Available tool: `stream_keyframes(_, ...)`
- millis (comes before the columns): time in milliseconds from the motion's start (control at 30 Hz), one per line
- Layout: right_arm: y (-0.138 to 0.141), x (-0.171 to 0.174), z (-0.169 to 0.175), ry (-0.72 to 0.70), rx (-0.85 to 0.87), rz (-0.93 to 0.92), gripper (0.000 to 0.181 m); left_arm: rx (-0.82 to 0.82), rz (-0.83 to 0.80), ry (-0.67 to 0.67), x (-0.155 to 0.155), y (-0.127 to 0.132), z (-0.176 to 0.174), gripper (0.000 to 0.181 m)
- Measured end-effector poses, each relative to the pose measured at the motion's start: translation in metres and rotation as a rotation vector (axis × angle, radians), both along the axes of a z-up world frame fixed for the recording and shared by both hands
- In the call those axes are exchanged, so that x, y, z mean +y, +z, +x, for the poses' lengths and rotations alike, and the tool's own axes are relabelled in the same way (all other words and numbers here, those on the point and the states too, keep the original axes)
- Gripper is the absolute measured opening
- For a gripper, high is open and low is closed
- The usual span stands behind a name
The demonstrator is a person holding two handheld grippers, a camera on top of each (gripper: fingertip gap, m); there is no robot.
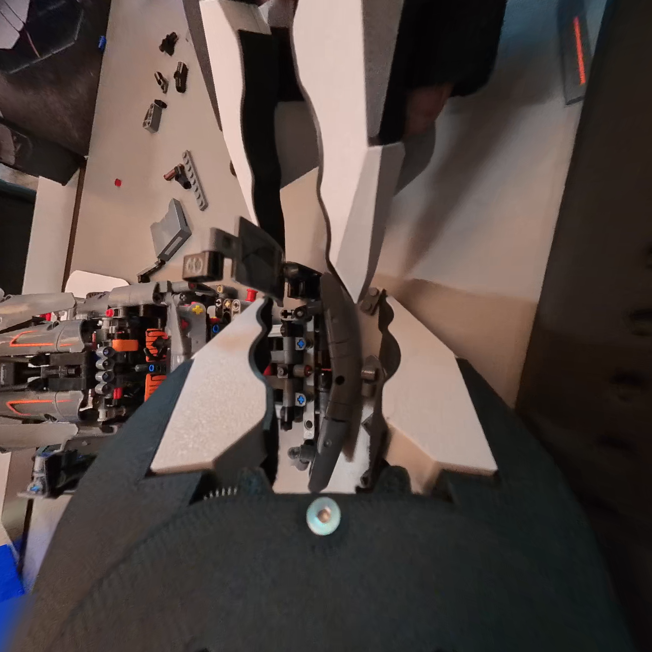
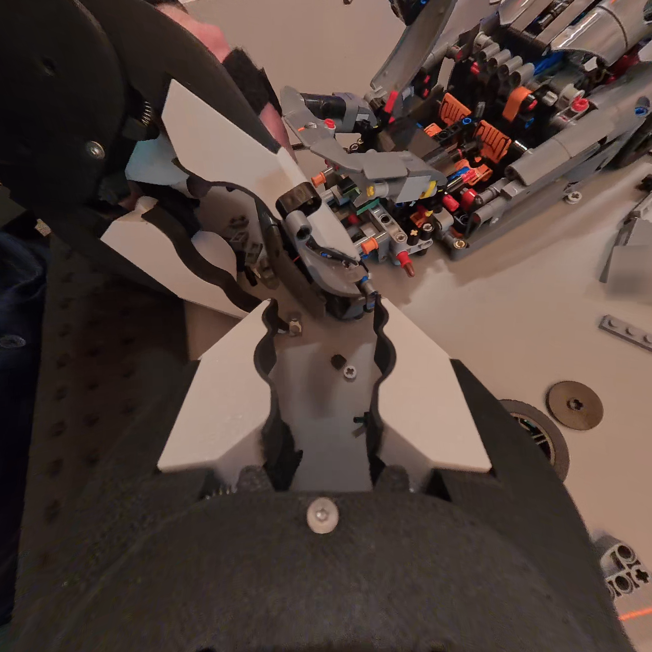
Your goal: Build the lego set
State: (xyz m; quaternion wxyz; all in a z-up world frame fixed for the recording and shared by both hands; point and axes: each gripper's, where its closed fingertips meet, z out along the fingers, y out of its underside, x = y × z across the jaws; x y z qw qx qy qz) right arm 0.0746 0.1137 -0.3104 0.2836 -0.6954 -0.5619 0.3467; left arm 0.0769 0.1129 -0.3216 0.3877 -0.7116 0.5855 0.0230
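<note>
1. Two claws here, both on the same sub-assembly. My left gripper has its jaws part-way closed around a curved dark grey arch panel with its grey beam frame. The panel sits right between my fingers, and the pads look to be touching both sides of the piece.

2. My right gripper meets that same sub-assembly from the other side. Its jaws stand fairly open and the fingertips sit right at the lower end of the piece, by a small grey pin with blue ends. Can't honestly tell if it's pinching anything or just touching.

3. In the right wrist view my left claw comes in from the upper left, wrapped around the piece.

4. Just beyond is the main lego car model, grey body with orange and red bits, lying on the white table. In the left wrist view it's off to the left.

5. Loose parts on the table: a dark disc beside a black tyre, a flat grey plate, a grey connector block, and in the left view a long grey beam, a grey curved panel and a tiny red stud.
</note>
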Motion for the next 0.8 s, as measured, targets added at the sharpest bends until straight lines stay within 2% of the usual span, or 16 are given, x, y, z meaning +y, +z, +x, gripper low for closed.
stream_keyframes(367,-0.0002,0.0016,-0.0025,-0.009,0.018,-0.016,0.052,-0.052,-0.041,0.027,0.0021,-0.0029,0.0021,0.051)
stream_keyframes(800,-0.0006,0.0027,-0.0034,-0.042,0.008,-0.029,0.053,-0.047,0.002,0.047,0.0070,-0.0022,0.0050,0.047)
